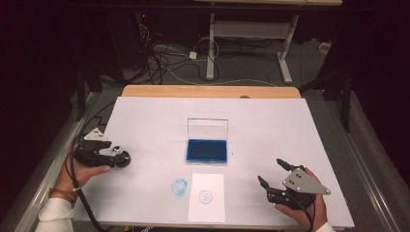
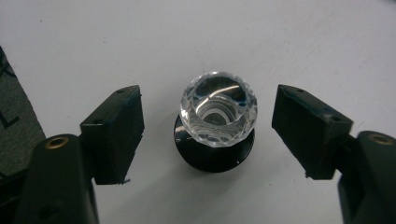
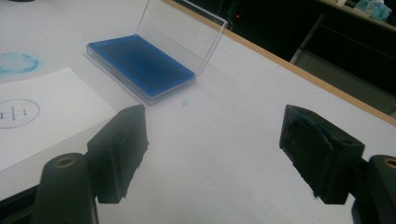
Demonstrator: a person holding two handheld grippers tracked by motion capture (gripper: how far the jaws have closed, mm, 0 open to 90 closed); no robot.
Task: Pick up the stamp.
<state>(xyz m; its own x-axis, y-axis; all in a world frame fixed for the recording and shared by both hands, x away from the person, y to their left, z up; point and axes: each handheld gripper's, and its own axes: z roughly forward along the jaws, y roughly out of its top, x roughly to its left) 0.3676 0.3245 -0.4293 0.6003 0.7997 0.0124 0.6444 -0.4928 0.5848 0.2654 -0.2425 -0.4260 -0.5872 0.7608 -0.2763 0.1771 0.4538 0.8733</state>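
I have the left gripper (image 2: pixel 208 135) straddling the stamp (image 2: pixel 215 122), a small round one with a clear faceted knob on a black base, standing upright on the white desk (image 1: pixel 270 121) well to the left of the ink pad (image 1: pixel 207 151). The jaws stand apart on either side of the stamp with a gap to each pad, so nothing is gripped yet. I judge the stamp light and rigid, but the faceted knob looks smooth and slippery. I would close on its widest band, or lower on the black base, and squeeze evenly so it does not pop out or tip. The right gripper (image 1: pixel 273 175) hovers with its jaws spread wide and holding nothing, to the right of the ink pad, whose clear lid stands up. A paper sheet (image 1: pixel 207 197) with a printed circle lies just in front of the ink pad.
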